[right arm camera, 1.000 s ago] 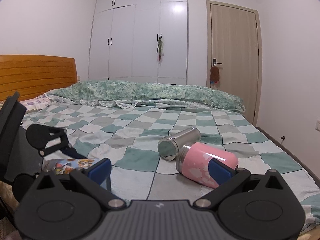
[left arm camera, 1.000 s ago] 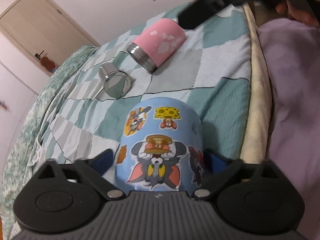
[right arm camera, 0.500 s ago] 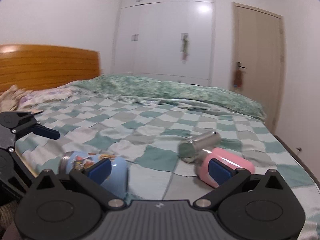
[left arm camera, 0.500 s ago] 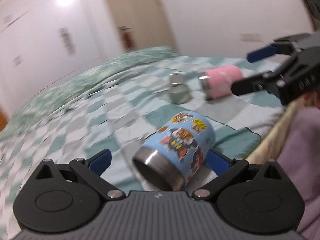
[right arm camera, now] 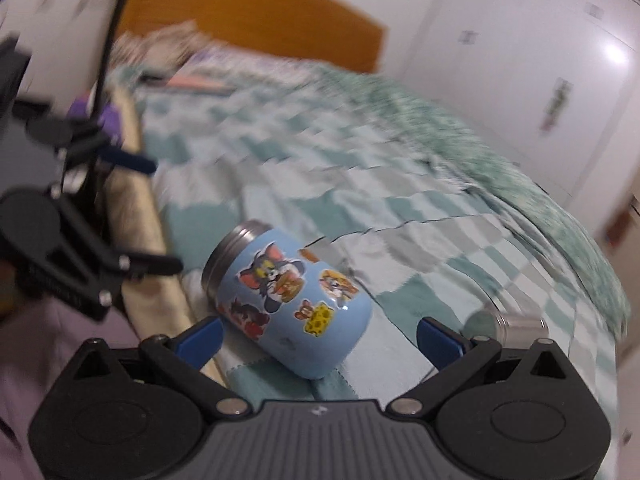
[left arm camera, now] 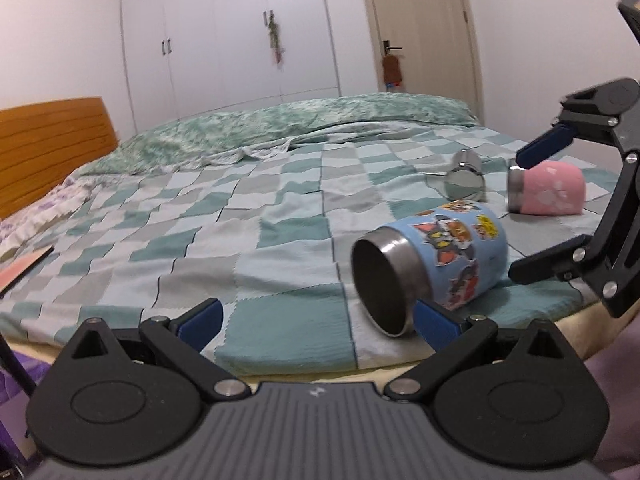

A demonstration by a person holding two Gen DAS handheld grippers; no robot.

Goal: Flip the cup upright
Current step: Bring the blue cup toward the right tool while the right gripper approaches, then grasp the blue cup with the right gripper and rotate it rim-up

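Note:
A light blue cup with cartoon stickers (left arm camera: 448,258) lies on its side on the checked bedspread near the bed's front edge, its steel mouth facing my left gripper. My left gripper (left arm camera: 316,322) is open and empty, just in front of the cup; its right finger is beside the rim. In the right wrist view the cup (right arm camera: 288,300) lies just beyond my right gripper (right arm camera: 320,338), which is open and empty. The right gripper also shows in the left wrist view (left arm camera: 560,208), to the right of the cup.
A pink cup (left arm camera: 548,192) and a steel cup (left arm camera: 466,182) lie on their sides further back on the bedspread (left arm camera: 248,240). A folded green quilt (left arm camera: 280,128) lies at the far side. A wooden headboard (left arm camera: 44,148) is on the left. The bed edge (right arm camera: 138,208) is close.
The left gripper has pulled back and swung left off the blue cup, which now lies free on its side. The right gripper has swung towards the blue cup.

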